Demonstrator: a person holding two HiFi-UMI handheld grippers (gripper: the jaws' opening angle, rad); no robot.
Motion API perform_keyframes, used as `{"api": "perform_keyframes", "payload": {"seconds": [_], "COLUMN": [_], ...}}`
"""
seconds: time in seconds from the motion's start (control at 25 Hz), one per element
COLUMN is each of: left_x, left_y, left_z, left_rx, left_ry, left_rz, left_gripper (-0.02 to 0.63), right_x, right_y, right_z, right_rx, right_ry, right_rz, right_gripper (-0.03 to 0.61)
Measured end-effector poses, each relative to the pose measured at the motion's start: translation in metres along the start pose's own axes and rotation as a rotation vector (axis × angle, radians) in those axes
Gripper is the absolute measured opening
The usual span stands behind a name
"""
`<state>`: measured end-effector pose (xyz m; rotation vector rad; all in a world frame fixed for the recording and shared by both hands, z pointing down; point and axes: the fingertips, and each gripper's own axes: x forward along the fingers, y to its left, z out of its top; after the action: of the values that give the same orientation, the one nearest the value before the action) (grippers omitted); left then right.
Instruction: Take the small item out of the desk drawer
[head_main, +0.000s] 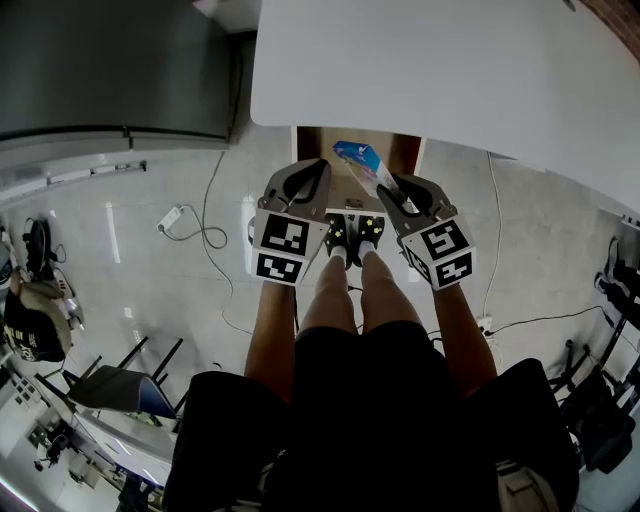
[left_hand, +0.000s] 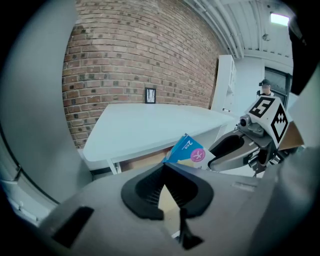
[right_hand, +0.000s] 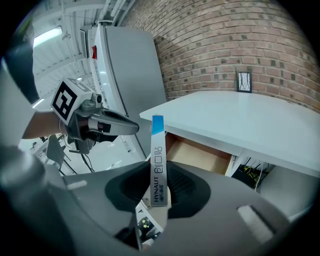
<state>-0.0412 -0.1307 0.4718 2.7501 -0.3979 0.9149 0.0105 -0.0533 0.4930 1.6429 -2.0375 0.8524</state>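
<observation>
A small flat box, blue and white with a pink spot (head_main: 362, 165) (left_hand: 189, 152), stands up between the jaws of my right gripper (head_main: 392, 190) (right_hand: 159, 187), which is shut on its lower end. Its narrow printed edge (right_hand: 158, 167) rises straight in front of the right gripper view. The open wooden drawer (head_main: 352, 152) (right_hand: 200, 155) lies under the edge of the white desk (head_main: 430, 70), just beyond the box. My left gripper (head_main: 318, 180) (left_hand: 165, 192) hangs beside it on the left, shut with nothing between its jaws.
The person's legs and shoes (head_main: 352, 235) are below the grippers. A white cable and power brick (head_main: 175, 215) lie on the floor at left, and a grey cabinet (head_main: 110, 70) stands at the upper left. A brick wall (left_hand: 135, 55) is behind the desk.
</observation>
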Motion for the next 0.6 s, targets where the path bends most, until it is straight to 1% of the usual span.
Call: {"api": "perform_keyframes", "payload": {"seconds": [0.32,0.6], "left_x": [-0.016,-0.028], "left_y": [-0.003,-0.005], "left_z": [0.017,0.037], "left_rx": [-0.007,0.004], "left_ry": [-0.032,-0.060], "left_rz": [0.009,0.015], "left_gripper": [-0.002,-0.002], "right_x": [-0.018,-0.035], "right_y": [0.007,0.006], "right_z": [0.021,0.039], "right_rx": [0.000,0.015], "right_ry": [-0.046,-0.090], "right_rz": [0.001,-0.008], "right_gripper": [0.107,0.107]}}
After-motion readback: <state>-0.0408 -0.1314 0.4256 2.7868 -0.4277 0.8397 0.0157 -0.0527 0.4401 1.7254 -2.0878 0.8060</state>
